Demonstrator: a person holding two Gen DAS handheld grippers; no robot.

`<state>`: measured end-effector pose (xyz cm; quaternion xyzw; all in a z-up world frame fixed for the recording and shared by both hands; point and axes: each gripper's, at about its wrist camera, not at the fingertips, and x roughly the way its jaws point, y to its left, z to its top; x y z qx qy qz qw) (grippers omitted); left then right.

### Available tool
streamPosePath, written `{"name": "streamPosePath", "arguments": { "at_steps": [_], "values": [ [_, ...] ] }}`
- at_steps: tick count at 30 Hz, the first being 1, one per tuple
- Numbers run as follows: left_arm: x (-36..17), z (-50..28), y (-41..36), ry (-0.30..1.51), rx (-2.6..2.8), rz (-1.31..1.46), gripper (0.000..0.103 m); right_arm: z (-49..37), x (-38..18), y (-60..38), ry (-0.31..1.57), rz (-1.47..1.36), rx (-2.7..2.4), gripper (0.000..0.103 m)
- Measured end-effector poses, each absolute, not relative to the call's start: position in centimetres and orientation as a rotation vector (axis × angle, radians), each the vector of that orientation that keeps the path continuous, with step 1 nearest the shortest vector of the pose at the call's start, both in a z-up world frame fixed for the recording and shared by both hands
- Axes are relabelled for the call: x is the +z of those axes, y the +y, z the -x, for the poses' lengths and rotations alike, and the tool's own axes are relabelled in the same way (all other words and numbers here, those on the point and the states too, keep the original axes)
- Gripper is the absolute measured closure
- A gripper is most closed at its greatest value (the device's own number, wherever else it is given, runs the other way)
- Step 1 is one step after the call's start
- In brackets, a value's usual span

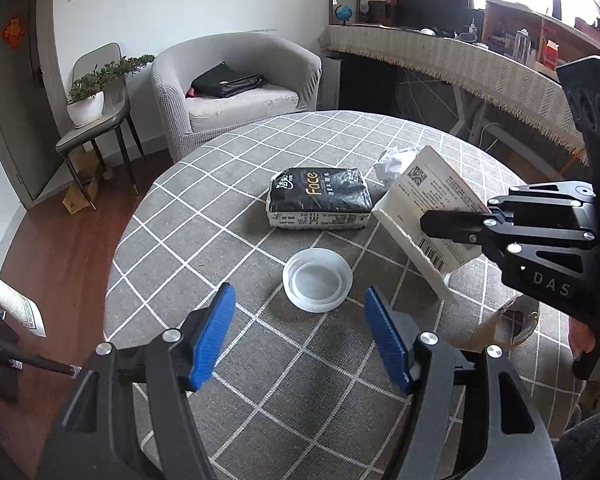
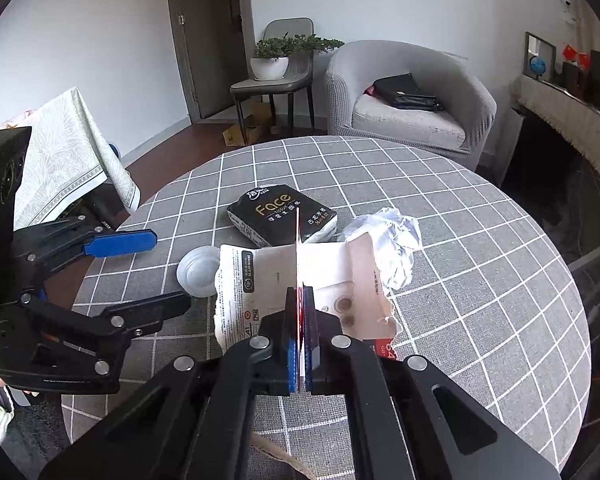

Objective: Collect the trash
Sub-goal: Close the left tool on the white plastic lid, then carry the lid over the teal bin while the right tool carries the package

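My right gripper is shut on a torn white cardboard box and holds it above the round table; the box also shows in the left wrist view, tilted, at the right. My left gripper is open and empty, just short of a clear plastic lid lying on the cloth; the lid shows partly behind the box. A crumpled white paper ball lies behind the box, also visible in the left wrist view. A black "Face" tissue pack lies mid-table.
The round table has a grey checked cloth. A brown paper bag sits at the near right edge. A grey armchair with a black bag, a chair with a potted plant, and a long sideboard stand beyond.
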<state>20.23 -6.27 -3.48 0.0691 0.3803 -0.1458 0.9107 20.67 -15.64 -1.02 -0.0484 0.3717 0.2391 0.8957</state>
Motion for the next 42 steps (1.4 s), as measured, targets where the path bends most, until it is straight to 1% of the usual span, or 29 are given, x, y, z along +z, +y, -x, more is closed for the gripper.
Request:
{"name": "streamPosePath", "arguments": {
  "at_steps": [9, 13, 17, 19, 20, 21, 22, 32, 42],
  "values": [
    [-3.6, -21.4, -6.8, 0.803, -0.278, -0.171, 0.033, -20.9, 0.3, -17.1, 0.716, 0.043, 0.509, 0.102],
    [-3.7, -21.7, -7.3, 0.808, -0.272, -0.186, 0.036, -20.8, 0.9, -17.6, 0.695, 0.032, 0.517, 0.102],
    [-4.2, -22.1, -7.9, 0.827, -0.272, -0.204, 0.046, -20.9, 1.0, -17.9, 0.695, 0.028, 0.520, 0.102],
    [-4.4, -22.2, -8.0, 0.829, -0.269, -0.205, 0.048, -20.9, 1.0, -18.1, 0.698, 0.027, 0.520, 0.102],
    [-4.4, -22.2, -7.9, 0.831, -0.267, -0.197, 0.051, -20.9, 1.0, -18.2, 0.698, 0.026, 0.518, 0.102],
    [-4.4, -22.2, -7.9, 0.834, -0.269, -0.188, 0.059, -21.0, 1.1, -18.3, 0.699, 0.023, 0.518, 0.102],
    [-4.4, -22.2, -7.8, 0.835, -0.274, -0.177, 0.061, -20.9, 1.1, -18.2, 0.700, 0.020, 0.519, 0.102],
    [-3.0, -19.7, -7.3, 0.779, -0.309, -0.186, 0.061, -20.1, 2.0, -16.9, 0.701, 0.029, 0.532, 0.102],
    [-1.5, -16.5, -1.4, 0.776, -0.308, -0.044, 0.061, -17.7, 2.1, -14.1, 0.707, 0.037, 0.538, 0.102]
  ]
}}
